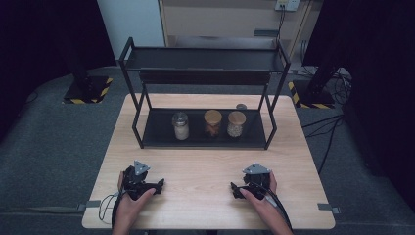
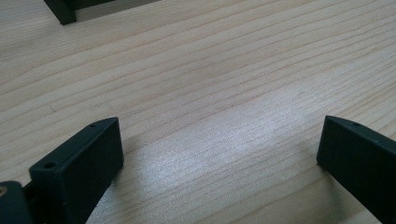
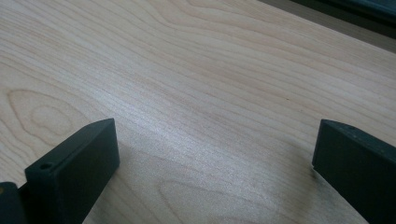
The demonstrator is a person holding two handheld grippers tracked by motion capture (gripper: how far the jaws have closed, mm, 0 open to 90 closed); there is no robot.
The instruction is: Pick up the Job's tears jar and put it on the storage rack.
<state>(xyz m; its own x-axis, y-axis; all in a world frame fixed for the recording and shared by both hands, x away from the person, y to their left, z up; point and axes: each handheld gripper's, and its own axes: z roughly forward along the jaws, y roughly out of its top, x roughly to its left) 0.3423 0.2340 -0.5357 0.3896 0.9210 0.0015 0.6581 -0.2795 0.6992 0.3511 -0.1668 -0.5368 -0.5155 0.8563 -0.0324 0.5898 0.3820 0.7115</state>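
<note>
A black two-tier metal rack [image 1: 203,137] stands at the back of the wooden table [image 1: 205,166]. On its lower shelf stand three jars: a clear-lidded jar [image 1: 180,126] with pale contents, a wood-lidded jar [image 1: 212,123] with brown contents, and a wood-lidded jar [image 1: 236,124] with light contents. My left gripper [image 1: 159,185] rests on the table near the front left, held by a hand. My right gripper [image 1: 235,189] rests near the front right. In both gripper views the jaws stand wide apart over bare wood, left gripper [image 2: 219,140] and right gripper [image 3: 215,140] open with nothing between them.
The rack's upper shelf [image 1: 205,58] holds nothing I can see. A small dark round thing [image 1: 241,106] lies behind the rack. A rack foot [image 2: 60,11] shows at the top left of the left gripper view. Bare wood lies between the grippers and the rack.
</note>
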